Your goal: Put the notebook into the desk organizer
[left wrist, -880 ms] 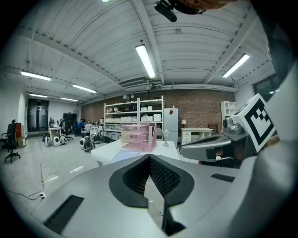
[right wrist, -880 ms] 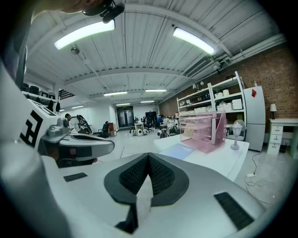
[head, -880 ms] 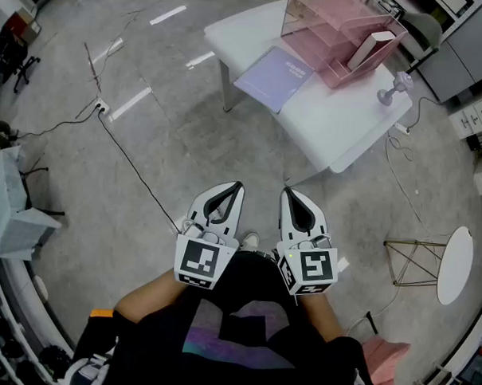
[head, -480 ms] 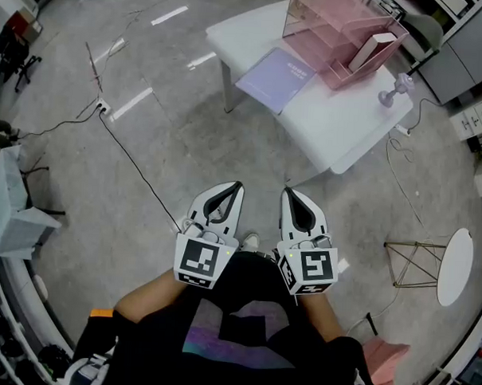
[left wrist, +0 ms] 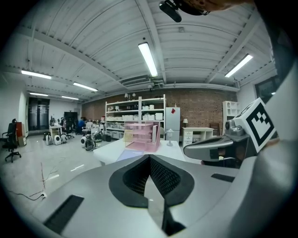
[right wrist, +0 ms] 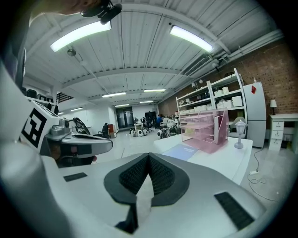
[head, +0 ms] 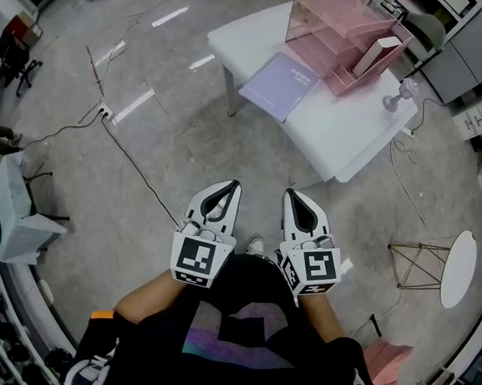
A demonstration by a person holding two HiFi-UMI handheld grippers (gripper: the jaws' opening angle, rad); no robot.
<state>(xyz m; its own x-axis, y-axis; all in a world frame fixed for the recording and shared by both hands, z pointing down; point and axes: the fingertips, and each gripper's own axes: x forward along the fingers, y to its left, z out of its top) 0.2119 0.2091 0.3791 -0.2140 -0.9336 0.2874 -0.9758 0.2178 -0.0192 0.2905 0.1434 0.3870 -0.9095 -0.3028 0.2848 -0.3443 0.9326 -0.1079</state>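
My left hand-held gripper [head: 234, 184] and right hand-held gripper [head: 290, 193] are both closed on nothing, side by side above the grey floor [head: 163, 144]. The flat lavender notebook [head: 279, 86] lies well ahead of them on the white counter [head: 339, 132], right beside the pink see-through desk organizer [head: 336, 32].

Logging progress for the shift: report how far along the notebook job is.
Done: nothing yet. The notebook lies flat on the white table, beside the pink desk organizer, not in it. In hand: nothing; the left gripper and right gripper are both shut and empty, held near the person's body, apart from the table. Left: approach, grasp the notebook, slot it into the desk organizer.
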